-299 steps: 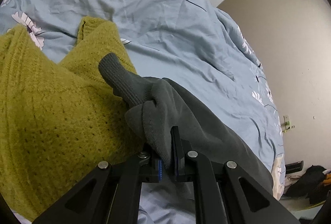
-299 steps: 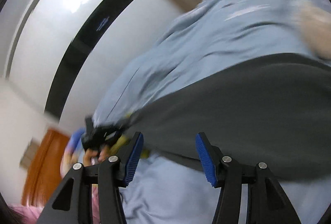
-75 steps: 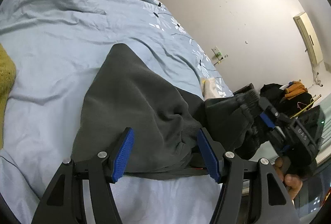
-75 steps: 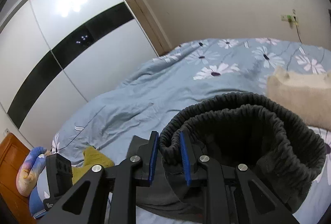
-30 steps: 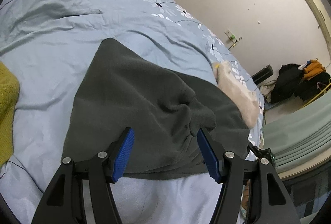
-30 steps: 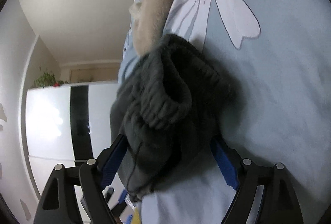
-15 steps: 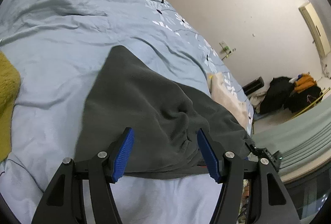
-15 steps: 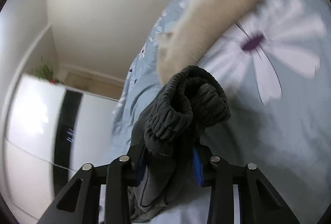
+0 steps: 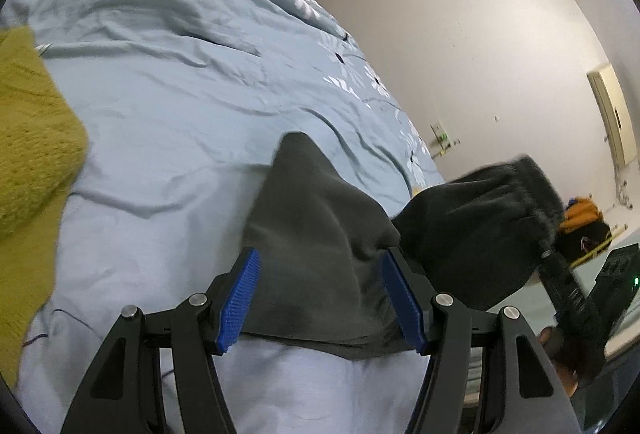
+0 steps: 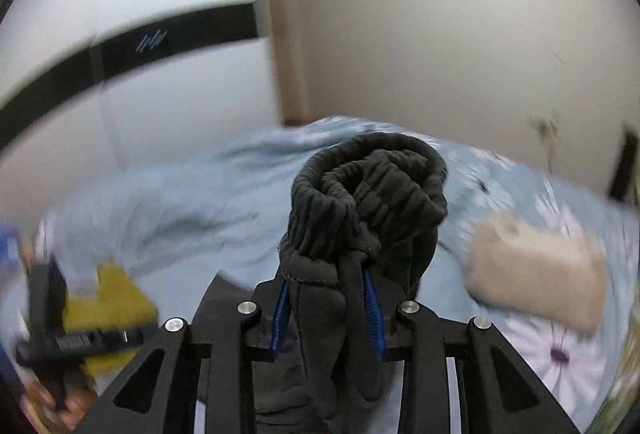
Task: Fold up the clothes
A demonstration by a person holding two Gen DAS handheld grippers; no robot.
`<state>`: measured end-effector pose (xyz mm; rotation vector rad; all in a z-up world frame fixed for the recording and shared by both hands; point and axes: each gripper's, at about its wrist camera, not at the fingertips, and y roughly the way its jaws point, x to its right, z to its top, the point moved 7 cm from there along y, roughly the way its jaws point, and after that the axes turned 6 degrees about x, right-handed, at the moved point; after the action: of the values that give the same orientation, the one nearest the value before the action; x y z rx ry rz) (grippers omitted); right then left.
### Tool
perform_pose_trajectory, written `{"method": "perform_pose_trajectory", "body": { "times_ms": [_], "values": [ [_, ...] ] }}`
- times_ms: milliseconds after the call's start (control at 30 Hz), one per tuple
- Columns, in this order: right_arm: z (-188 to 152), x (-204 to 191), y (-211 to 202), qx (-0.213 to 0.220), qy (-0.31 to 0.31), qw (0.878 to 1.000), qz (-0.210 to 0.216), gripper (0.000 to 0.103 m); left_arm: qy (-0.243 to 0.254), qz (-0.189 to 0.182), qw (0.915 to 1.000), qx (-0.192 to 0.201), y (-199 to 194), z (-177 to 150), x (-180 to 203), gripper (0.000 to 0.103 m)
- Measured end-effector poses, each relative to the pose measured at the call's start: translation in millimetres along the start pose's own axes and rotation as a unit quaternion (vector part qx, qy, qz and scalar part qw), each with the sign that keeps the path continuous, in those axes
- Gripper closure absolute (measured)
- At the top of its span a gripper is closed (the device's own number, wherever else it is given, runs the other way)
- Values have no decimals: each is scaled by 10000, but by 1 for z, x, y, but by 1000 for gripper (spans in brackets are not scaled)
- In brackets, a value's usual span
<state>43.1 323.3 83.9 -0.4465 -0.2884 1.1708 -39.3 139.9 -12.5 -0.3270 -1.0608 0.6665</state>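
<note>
Dark grey trousers (image 9: 312,226) lie on the blue flowered bed cover (image 9: 180,73). My left gripper (image 9: 322,300) hovers open over their near end, with cloth between the blue pads (image 9: 240,298) but not pinched. My right gripper (image 10: 327,314) has its jaws closing on the bunched elastic waistband (image 10: 372,185), and the pads press into the fabric. In the left wrist view that waistband end (image 9: 480,218) hangs raised above the bed at the right, held from below by the right gripper (image 9: 548,258). The right wrist view is blurred by motion.
A yellow-green knit sweater (image 9: 28,137) lies at the left of the bed. A beige garment (image 10: 532,274) lies on the cover to the right. A white wardrobe with a black band (image 10: 120,33) stands behind. Dark and orange clothes (image 9: 584,218) are piled on the floor.
The right gripper has closed on the waistband, rolled upright and lifted that end off the bed. The left gripper stayed open and shifted a little over the trousers.
</note>
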Motion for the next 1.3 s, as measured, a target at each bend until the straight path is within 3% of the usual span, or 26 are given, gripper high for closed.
{"method": "perform_pose_trajectory", "body": {
  "times_ms": [133,267,300,367,533,767,867,1000,1167,1300],
  "values": [
    [-33,-56,33,-576,-779,9950,224,68,-108,20,9999,34,-4,1,-9,38],
    [-53,-69,40,-818,-1055,9907,270,61,-151,-46,9999,-36,0,0,-11,38],
    [-57,-69,37,-813,-1086,9902,322,54,-139,-75,9999,-69,2,-1,-9,38],
    [-59,-68,26,-794,-950,9906,576,41,-115,-134,9998,-136,7,-4,-6,38],
    [-66,-51,5,-750,-376,9908,1059,40,3,-279,9993,-263,13,-10,7,38],
    [-71,-7,-4,-812,389,9924,840,39,349,-179,9981,-477,26,-23,32,38],
    [-74,-1,-8,-744,369,9939,730,39,517,-268,9979,-280,13,-16,48,38],
    [-87,18,-7,-823,921,9893,771,39,782,-529,9954,-190,5,-11,76,38],
    [-97,32,-7,-875,1306,9843,802,39,1141,-567,9897,-646,40,-31,109,38],
    [-100,44,-13,-831,1419,9838,714,38,1130,-228,9907,-727,66,-31,110,39]
  ]
}}
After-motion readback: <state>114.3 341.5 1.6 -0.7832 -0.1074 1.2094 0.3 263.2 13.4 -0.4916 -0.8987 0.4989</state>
